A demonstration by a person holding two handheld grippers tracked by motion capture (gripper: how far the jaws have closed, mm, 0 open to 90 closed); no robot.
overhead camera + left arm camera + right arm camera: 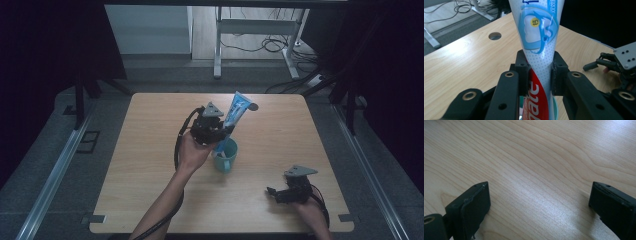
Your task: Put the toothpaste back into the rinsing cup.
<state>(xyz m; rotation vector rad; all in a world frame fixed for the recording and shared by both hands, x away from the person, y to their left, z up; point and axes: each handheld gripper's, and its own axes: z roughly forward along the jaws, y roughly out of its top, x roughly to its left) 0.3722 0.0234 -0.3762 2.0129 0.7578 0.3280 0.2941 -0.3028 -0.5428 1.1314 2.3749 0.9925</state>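
A blue, white and red toothpaste tube stands tilted with its lower end inside a teal mug near the table's middle. My left gripper is shut on the tube just above the mug's rim. In the left gripper view both pads press the tube at its waist, between my left gripper's jaws, and the flat crimped end points up and away. My right gripper rests low at the table's front right, open. In the right gripper view my right gripper's jaws stand wide apart over bare wood.
The light wooden table has a round cable hole near its far edge. Behind the table stand a metal desk frame and loose cables on the floor. Dark curtains hang on both sides.
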